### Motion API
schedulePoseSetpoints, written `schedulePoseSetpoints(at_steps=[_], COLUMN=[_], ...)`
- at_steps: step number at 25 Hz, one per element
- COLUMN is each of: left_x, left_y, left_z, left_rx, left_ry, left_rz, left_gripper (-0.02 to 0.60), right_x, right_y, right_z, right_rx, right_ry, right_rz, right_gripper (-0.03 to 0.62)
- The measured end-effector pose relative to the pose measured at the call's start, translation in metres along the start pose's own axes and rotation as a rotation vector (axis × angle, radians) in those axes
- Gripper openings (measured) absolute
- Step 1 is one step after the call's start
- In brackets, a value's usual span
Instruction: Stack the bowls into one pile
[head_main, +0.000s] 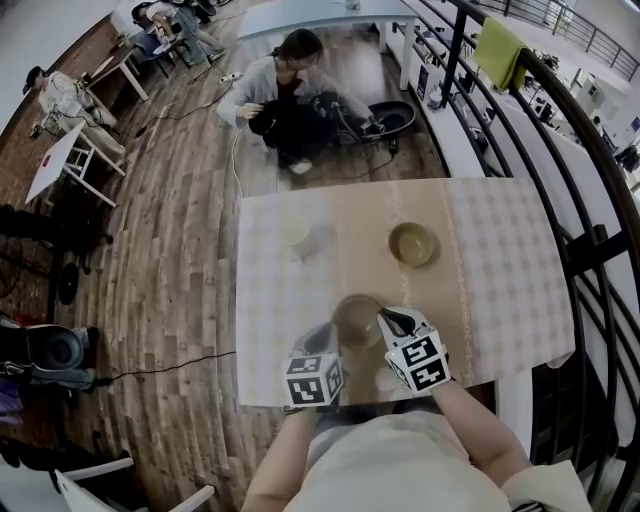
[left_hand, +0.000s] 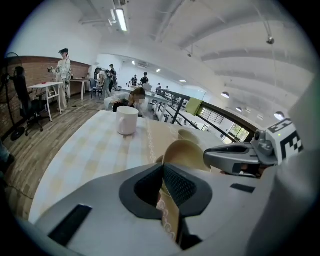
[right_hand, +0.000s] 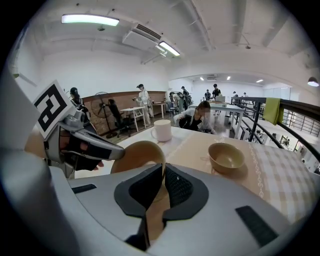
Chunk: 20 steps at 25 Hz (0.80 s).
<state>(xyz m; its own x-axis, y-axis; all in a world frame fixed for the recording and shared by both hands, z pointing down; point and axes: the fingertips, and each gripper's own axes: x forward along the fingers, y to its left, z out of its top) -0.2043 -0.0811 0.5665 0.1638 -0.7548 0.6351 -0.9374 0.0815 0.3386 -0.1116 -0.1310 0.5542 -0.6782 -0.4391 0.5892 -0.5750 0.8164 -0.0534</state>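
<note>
I hold one tan bowl (head_main: 357, 320) near the table's front edge, between both grippers. My left gripper (head_main: 329, 338) is shut on its left rim, and in the left gripper view the rim of this bowl (left_hand: 186, 151) runs between the closed pads of that gripper (left_hand: 162, 173). My right gripper (head_main: 384, 321) is shut on the opposite rim; in the right gripper view the held bowl (right_hand: 136, 154) curves away from this gripper (right_hand: 164, 172). A second tan bowl (head_main: 412, 244) (right_hand: 226, 157) (left_hand: 188, 134) stands upright farther back on the table, to the right.
A white mug (head_main: 296, 232) (left_hand: 127, 120) (right_hand: 162, 129) stands at the back left of the checked tablecloth (head_main: 500, 260). A person (head_main: 290, 90) crouches on the floor beyond the table. A black railing (head_main: 590, 250) runs along the right side.
</note>
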Motion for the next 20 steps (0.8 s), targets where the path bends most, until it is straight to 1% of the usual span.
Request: schedulePoseSetpoints(at_steps=[5,10,20], left_x=[0.013,0.022,0.039], left_y=[0.004,0.008,0.012], left_z=[-0.005,-0.009,-0.015], left_rx=[0.015,0.028,0.094], left_ry=[0.039,0.057,0.1], left_rz=[-0.003,0.006,0.0], left_gripper=[0.009,0.011,0.011], right_x=[0.01,0.017,0.027], right_y=[-0.005,-0.008,-0.012], right_z=[-0.009,-0.016,-0.033], right_rx=[0.003,0.009,0.022], right_ry=[0.037,0.062,0.123], right_rz=[-0.015,-0.03,-0.059], right_gripper=[0.014,0.014,0.017])
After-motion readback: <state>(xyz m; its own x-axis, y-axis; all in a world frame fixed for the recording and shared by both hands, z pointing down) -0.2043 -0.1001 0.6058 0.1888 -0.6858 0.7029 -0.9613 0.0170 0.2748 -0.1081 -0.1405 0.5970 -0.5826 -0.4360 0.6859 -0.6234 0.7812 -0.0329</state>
